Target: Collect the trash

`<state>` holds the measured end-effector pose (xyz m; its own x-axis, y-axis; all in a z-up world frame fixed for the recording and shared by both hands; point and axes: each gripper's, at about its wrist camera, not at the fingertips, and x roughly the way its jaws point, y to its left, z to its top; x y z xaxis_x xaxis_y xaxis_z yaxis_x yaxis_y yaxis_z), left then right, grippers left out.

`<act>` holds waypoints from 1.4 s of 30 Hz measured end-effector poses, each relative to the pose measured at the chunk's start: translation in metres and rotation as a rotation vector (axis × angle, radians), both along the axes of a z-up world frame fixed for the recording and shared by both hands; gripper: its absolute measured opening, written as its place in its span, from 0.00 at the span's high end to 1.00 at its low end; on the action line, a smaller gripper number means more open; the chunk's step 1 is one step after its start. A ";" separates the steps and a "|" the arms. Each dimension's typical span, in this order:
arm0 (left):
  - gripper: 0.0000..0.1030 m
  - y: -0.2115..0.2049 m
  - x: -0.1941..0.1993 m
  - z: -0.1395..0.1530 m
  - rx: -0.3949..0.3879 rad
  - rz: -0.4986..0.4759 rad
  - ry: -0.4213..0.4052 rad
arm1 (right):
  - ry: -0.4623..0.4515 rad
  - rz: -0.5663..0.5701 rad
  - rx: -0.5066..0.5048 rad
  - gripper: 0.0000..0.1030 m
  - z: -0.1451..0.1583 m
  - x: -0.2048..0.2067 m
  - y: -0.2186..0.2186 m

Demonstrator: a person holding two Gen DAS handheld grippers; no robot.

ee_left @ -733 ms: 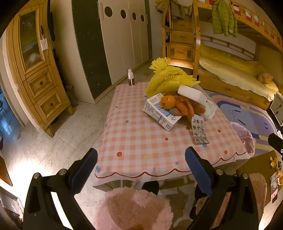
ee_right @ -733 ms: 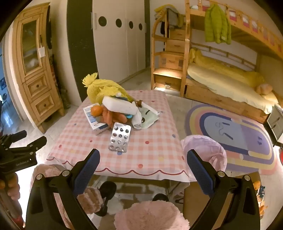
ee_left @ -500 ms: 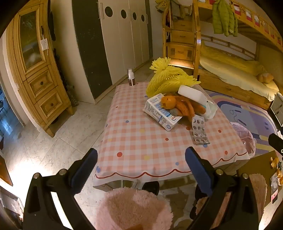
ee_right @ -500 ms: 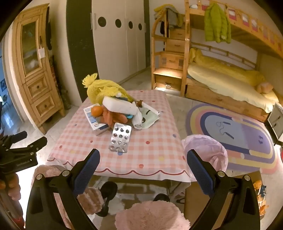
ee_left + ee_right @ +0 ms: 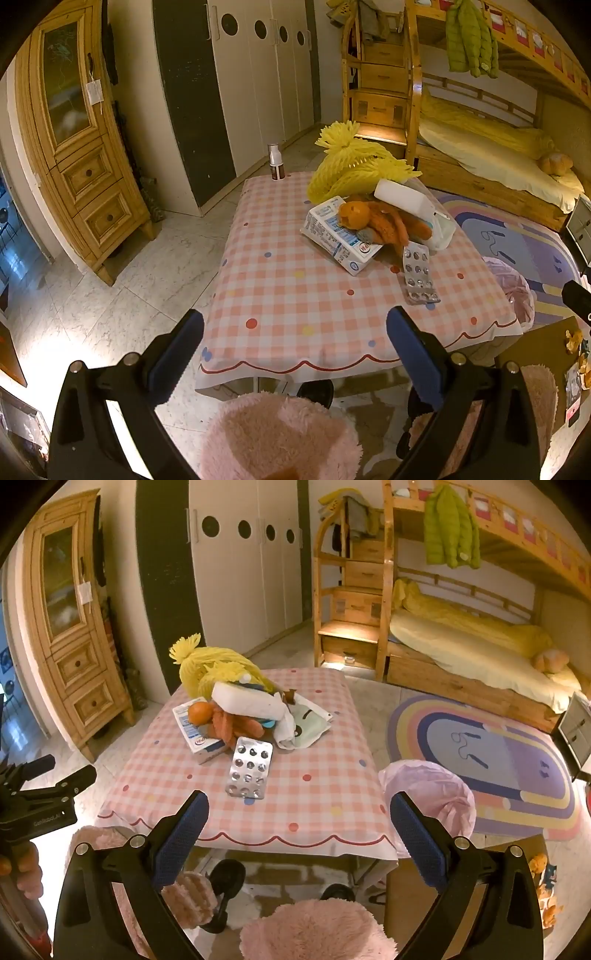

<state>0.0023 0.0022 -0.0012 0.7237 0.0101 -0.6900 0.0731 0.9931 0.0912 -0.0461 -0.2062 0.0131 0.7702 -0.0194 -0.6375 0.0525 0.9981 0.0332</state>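
Both tools hang short of the table's near edge: the left gripper (image 5: pixel 295 336) has its blue pads spread wide with nothing between them, and the right gripper (image 5: pixel 299 816) stands just as wide and empty. Ahead is the table (image 5: pixel 295 295) under a pink checked cloth with coloured dots, and the trash sits heaped toward its far right. Nearest is a silver blister pack (image 5: pixel 249 768), lying flat and apart from the pile's front. Behind it a white-and-blue carton (image 5: pixel 338 240) lies on its side; there is blue print and a small round logo on it, too small to read. Resting on the carton is an orange fruit (image 5: pixel 200 712) beside orange peel (image 5: pixel 391 225), with a white foam block (image 5: pixel 247 701) across the top and yellow foam netting (image 5: pixel 351 166) piled behind. A pale green packet (image 5: pixel 308 725) with a simple face drawing pokes out on the right. A small brown bottle (image 5: pixel 276 162) with a white cap stands alone at the far left corner. Beside the table's right edge, a pink bag (image 5: pixel 428 790) gapes open on the floor. In the right wrist view the left tool's black body carries white lettering, not legible.
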 end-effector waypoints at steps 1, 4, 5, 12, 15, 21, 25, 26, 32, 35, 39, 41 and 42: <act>0.07 0.000 0.000 0.001 0.000 0.001 0.001 | 0.000 0.001 -0.001 0.05 0.000 0.000 0.001; 0.07 0.000 0.000 0.001 -0.001 0.000 0.000 | 0.000 -0.001 0.001 0.05 0.000 0.000 0.000; 0.07 0.001 0.000 0.001 -0.002 -0.001 -0.001 | 0.001 -0.001 0.000 0.05 0.000 0.000 0.001; 0.07 0.001 0.000 0.001 -0.002 0.002 0.000 | 0.000 0.000 0.002 0.05 0.000 0.000 0.001; 0.07 0.002 0.000 0.002 -0.003 0.002 -0.001 | 0.000 -0.001 0.001 0.05 0.000 0.000 0.001; 0.07 0.003 0.002 0.002 -0.003 0.002 -0.001 | 0.000 0.000 0.002 0.05 0.000 0.000 0.000; 0.07 0.003 0.002 0.002 -0.003 0.002 -0.001 | -0.001 -0.001 0.000 0.05 -0.001 0.000 0.000; 0.07 0.003 0.002 0.002 -0.005 0.002 -0.001 | -0.001 -0.001 0.002 0.05 -0.001 0.000 0.000; 0.07 0.004 0.000 0.002 -0.006 0.003 -0.001 | 0.000 0.000 0.002 0.05 -0.001 0.000 0.000; 0.07 0.004 0.000 0.002 -0.006 0.003 -0.001 | 0.000 0.000 0.002 0.05 -0.001 0.000 0.000; 0.07 0.005 0.000 0.002 -0.006 0.003 -0.001 | 0.000 0.000 0.002 0.05 -0.002 -0.001 0.001; 0.07 0.005 0.000 0.002 -0.007 0.002 0.000 | 0.001 0.001 0.001 0.05 -0.001 0.000 0.001; 0.07 0.005 0.000 0.002 -0.006 0.002 0.000 | 0.002 0.001 0.002 0.05 -0.002 0.001 0.001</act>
